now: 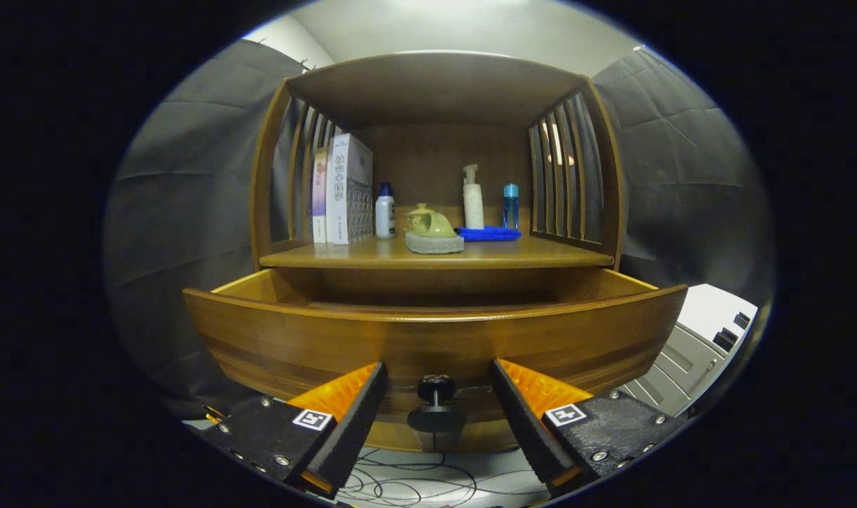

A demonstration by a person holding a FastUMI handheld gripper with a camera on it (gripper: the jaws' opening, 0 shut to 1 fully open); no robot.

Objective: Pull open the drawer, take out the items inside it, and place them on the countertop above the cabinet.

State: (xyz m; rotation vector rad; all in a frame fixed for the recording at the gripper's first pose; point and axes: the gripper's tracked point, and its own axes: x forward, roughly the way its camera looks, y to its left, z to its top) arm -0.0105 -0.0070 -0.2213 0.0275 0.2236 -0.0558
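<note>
- The drawer [435,339] of the wooden cabinet [435,92] stands pulled out, its curved front panel facing the camera and its side walls running back under the worktop [541,255].
- The hand-held gripper [435,384] has its fingers spread apart, one on each side of the dark round drawer knob [436,403]; neither finger touches the knob, so it grips nothing.
- Judging from this, the pulling step looks done or nearly done, and the gripper sits at the point of letting go of the knob.
- The inside of the drawer is hidden behind the front panel from this low angle; what lies in it cannot be told.
- On the worktop stand things that may not belong to the task: boxes [347,189] at the left, a white bottle with a blue cap [385,212], a yellow-green teapot [430,222] on a grey block [434,244], a white pump bottle [472,197], a blue cloth [488,233] and a small blue bottle [511,206].
- The next move likely calls for backing off the knob, rising above the front panel and tilting down to look into the drawer, fingers kept wide for the first item.
- Bare wood near the worktop's front edge offers room for placing.
</note>
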